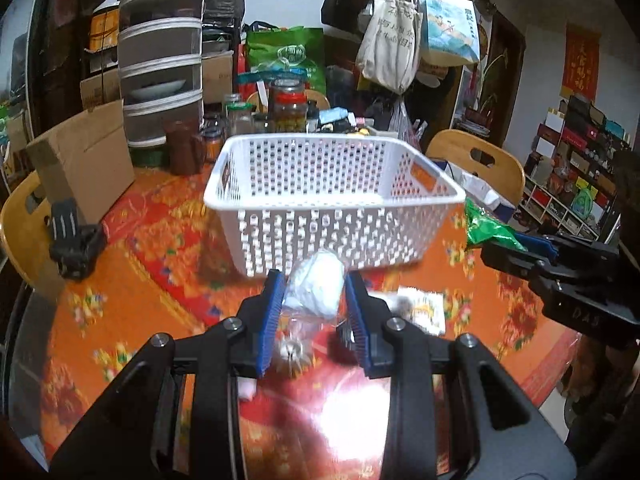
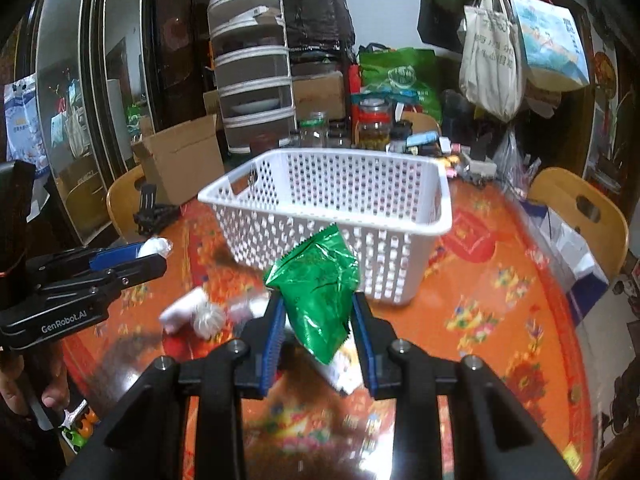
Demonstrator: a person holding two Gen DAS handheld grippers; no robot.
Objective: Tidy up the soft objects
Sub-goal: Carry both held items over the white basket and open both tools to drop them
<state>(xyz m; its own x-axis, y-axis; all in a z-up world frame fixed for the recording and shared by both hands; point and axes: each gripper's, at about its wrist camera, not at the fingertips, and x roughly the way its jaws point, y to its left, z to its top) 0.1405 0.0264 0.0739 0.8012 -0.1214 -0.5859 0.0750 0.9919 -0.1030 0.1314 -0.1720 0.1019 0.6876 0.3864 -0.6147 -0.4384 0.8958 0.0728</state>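
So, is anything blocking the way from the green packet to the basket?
Nothing visible. The green packet, held in the right tongs, sits just before the basket, whose top is open.

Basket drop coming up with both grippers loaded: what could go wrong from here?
1. The left gripper pinches the white bundle by loose clear wrap, so it may slip before reaching the white basket.
2. The green packet sticks far out of the right gripper and could catch the basket rim.
3. Both grippers converge on one basket and might collide.
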